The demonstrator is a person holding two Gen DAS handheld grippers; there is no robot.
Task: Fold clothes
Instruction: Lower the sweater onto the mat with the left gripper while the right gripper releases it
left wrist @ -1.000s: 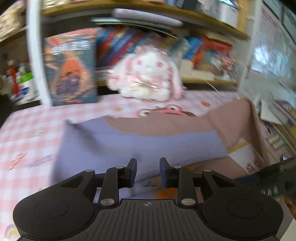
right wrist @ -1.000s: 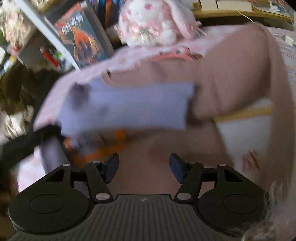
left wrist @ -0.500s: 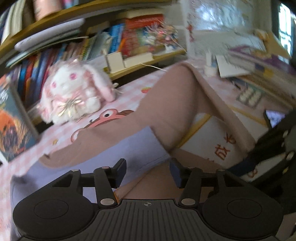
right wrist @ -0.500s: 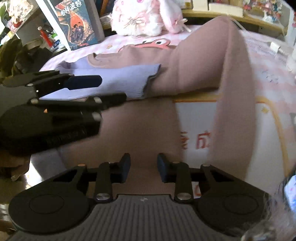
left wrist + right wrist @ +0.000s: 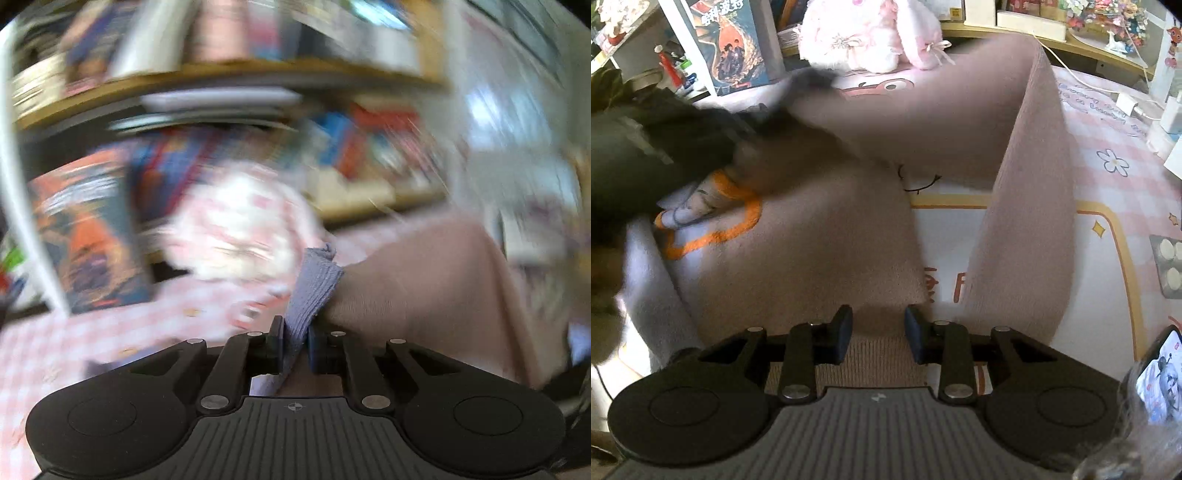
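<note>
my left gripper (image 5: 295,341) is pinched down on the lilac cuff (image 5: 314,288) of the sweater's sleeve (image 5: 424,291), the ribbed cloth squeezed between the fingers with almost no gap, and the cuff stands up out of the jaws with the mauve sleeve trailing off to the right. that whole view is smeared with motion blur, so past the cuff i can only make out a shelf (image 5: 236,74) of books (image 5: 369,147), a white and pink plush bunny (image 5: 236,225) and a pink checked cloth (image 5: 110,332) under it all.

my right gripper (image 5: 878,334) is parted by a moderate gap, and holds nothing; its fingers sit just over the ribbed hem (image 5: 875,358) of the sweater (image 5: 820,236), one to either side of a patch of it. i cannot tell if the pads touch the knit.

the sweater lies spread on the table, mauve, with an orange outline motif (image 5: 713,229) on its left part. a sleeve (image 5: 1023,192) comes down the right side as a long band, arching up at the back near the bunny (image 5: 864,33). between body and sleeve shows a white mat (image 5: 945,236) with a yellow border and orange characters. at the left a dark blurred shape covers part of the sweater; i cannot tell what it is. a book (image 5: 735,40) stands upright at the back left, a phone (image 5: 1160,373) lies at the lower right edge.
</note>
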